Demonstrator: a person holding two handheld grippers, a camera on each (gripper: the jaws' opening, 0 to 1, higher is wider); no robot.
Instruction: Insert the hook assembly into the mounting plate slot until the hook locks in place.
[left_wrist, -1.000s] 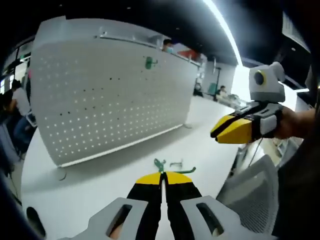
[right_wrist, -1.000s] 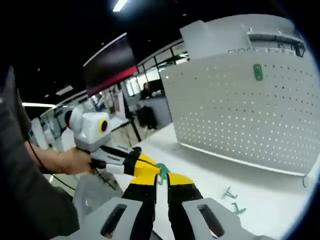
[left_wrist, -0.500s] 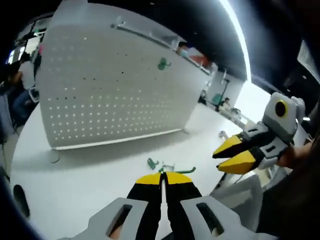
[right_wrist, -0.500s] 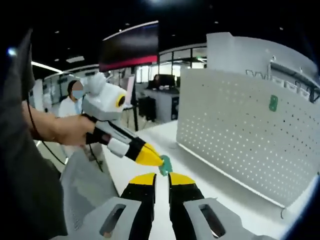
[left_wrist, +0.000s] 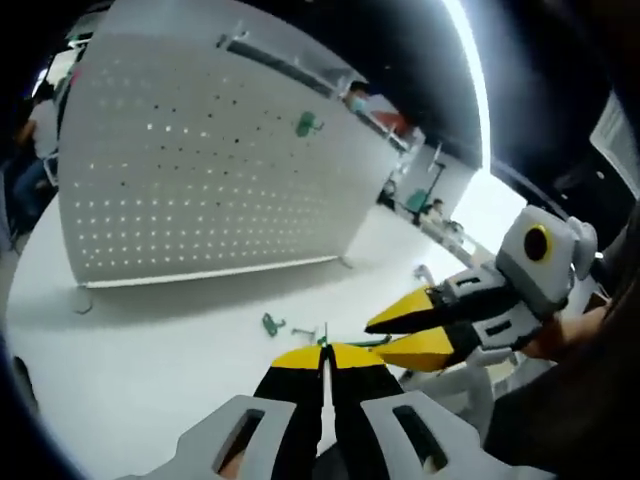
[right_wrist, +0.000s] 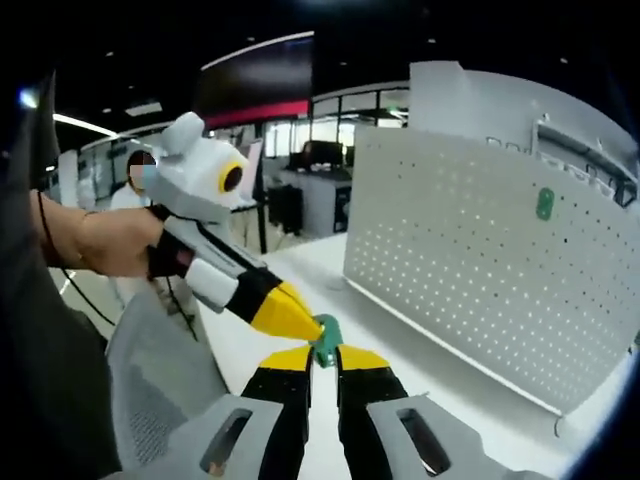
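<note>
Left gripper (left_wrist: 325, 352): yellow-tipped black jaws pressed together on the small green plastic hook piece (right_wrist: 326, 338), held in the air well off the table; in the right gripper view it comes in from the left with the green piece at its tip.
Right gripper (right_wrist: 322, 356): jaws a narrow way apart, tips just beside the green hook piece; whether they touch it cannot be told. In the left gripper view it enters from the right with jaws spread.
White perforated mounting panel (left_wrist: 200, 170): stands upright along the table's far edge.
Green hook already mounted (left_wrist: 305, 124): sits high on the panel, near its upper right corner.
Loose hooks (left_wrist: 272, 324): one green piece and a thin metal one lie on the white table (left_wrist: 130, 350) in front of the panel, towards its near edge.
Step in hand: likely a hand-over or re-grip of the hook between the two grippers.
Risk, drop: if the left jaws release before the right ones close, the small piece would probably fall to the table.
Risk, twist: an off-centre pinch may rotate the hook, so its prongs would miss the panel's holes.
</note>
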